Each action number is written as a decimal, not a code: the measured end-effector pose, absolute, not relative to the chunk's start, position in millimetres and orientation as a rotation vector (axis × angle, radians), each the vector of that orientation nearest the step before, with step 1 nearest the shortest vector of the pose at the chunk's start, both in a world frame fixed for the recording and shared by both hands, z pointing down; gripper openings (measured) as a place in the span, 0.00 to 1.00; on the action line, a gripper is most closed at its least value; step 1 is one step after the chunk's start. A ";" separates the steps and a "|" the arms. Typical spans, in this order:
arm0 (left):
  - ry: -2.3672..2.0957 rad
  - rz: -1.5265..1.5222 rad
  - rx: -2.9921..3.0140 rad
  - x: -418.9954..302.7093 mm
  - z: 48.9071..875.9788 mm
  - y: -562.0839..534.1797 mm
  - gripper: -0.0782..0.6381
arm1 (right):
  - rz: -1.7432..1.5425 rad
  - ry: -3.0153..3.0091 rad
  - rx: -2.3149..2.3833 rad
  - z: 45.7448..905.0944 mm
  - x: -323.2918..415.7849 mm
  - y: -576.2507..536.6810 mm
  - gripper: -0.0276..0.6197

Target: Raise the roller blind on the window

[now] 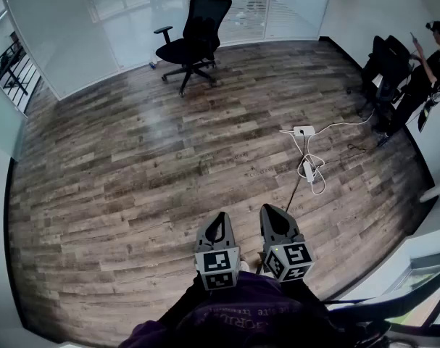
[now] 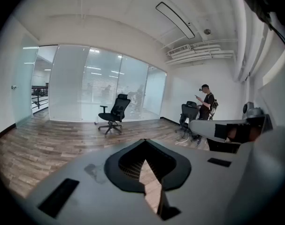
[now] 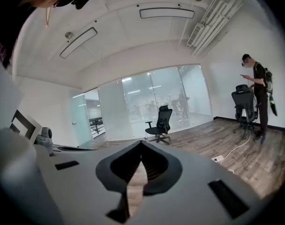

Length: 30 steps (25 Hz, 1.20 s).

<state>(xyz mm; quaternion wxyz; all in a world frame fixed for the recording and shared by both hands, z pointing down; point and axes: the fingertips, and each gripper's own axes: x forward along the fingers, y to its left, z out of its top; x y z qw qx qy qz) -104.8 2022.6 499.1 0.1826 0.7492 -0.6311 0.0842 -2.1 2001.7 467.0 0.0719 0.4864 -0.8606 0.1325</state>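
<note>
While the left gripper [image 1: 220, 217] and right gripper [image 1: 269, 210] sit side by side at 6 o'clock, both with jaws closed on nothing, the window [image 1: 430, 267] edges in at 4 o'clock; its roller blind cannot be made out. Farther off, a white power strip [image 1: 304, 130] lies at 1 o'clock and an office chair [image 1: 193, 38] stands at 12.

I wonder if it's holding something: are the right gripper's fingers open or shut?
Shut. In the right gripper view the right gripper has fingers that meet at their tips, nothing held between them.
</note>
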 end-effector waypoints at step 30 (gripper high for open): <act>-1.687 0.266 2.123 -139.5 524.3 2026.4 0.11 | 0.476 -2.484 1.559 490.5 -25.7 1991.5 0.04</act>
